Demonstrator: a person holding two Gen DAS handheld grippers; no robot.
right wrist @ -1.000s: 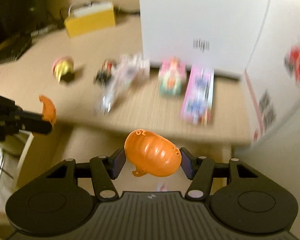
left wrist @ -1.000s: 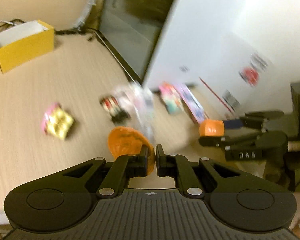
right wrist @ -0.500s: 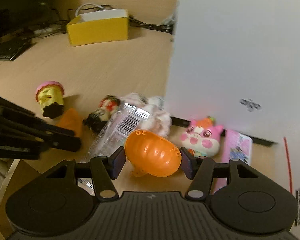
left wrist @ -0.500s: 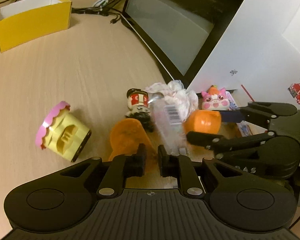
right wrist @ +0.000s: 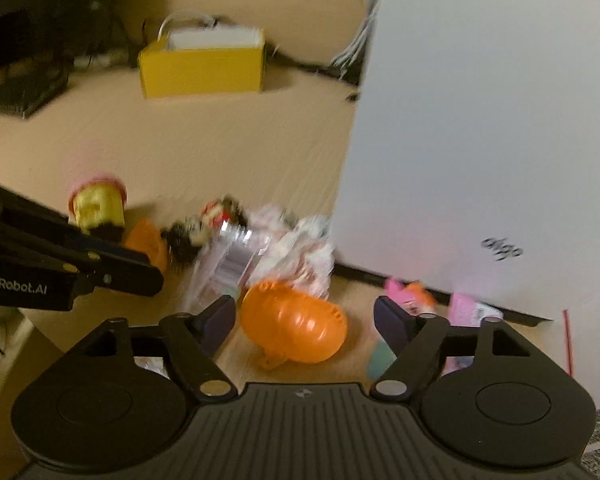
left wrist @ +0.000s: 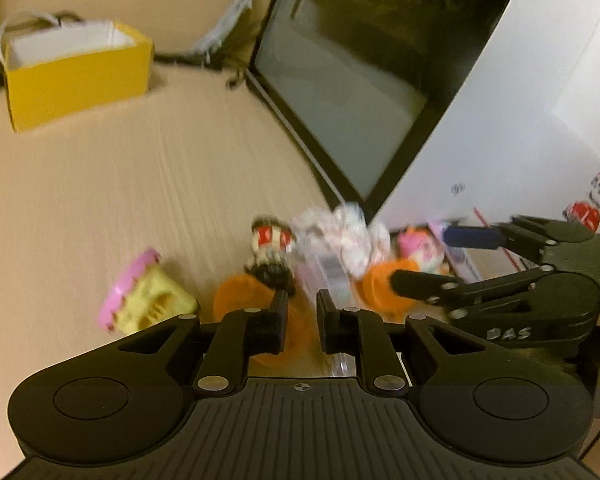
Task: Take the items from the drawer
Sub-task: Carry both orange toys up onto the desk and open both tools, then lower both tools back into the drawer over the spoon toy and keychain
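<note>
- The right gripper (right wrist: 305, 316) tilts down over the near edge of the wooden desk (right wrist: 204, 148); its jaws are opening and stand wide, the blue pads clear of the orange shell (right wrist: 294, 322) that sits between them, so it is released.
- The shell is a ribbed, glossy plastic half-dome, dome side up and toward the camera, its long axis running across the jaws, a small tab at its lower edge.
- The left gripper (left wrist: 302, 310) also points down at the desk; its black fingers stand a narrow gap apart and pinch nothing.
- A second orange half (left wrist: 256, 308) lies on the desk just under and behind the left finger; whether it touches the finger cannot be told.
- Beyond the shells a blurred cluster lies on the desk: a yellow cupcake toy (left wrist: 148, 300) with a pink scalloped top tipped on its side, a small red-and-white figure (left wrist: 270, 252), a clear crinkled wrapper (right wrist: 236, 260) with a barcode, and a pink cat-faced toy (right wrist: 410, 296).
- A white box (right wrist: 480, 120) stands upright at the right, just behind the cluster.
- A yellow carton (right wrist: 202, 66) with an open top sits well back on the desk.
</note>
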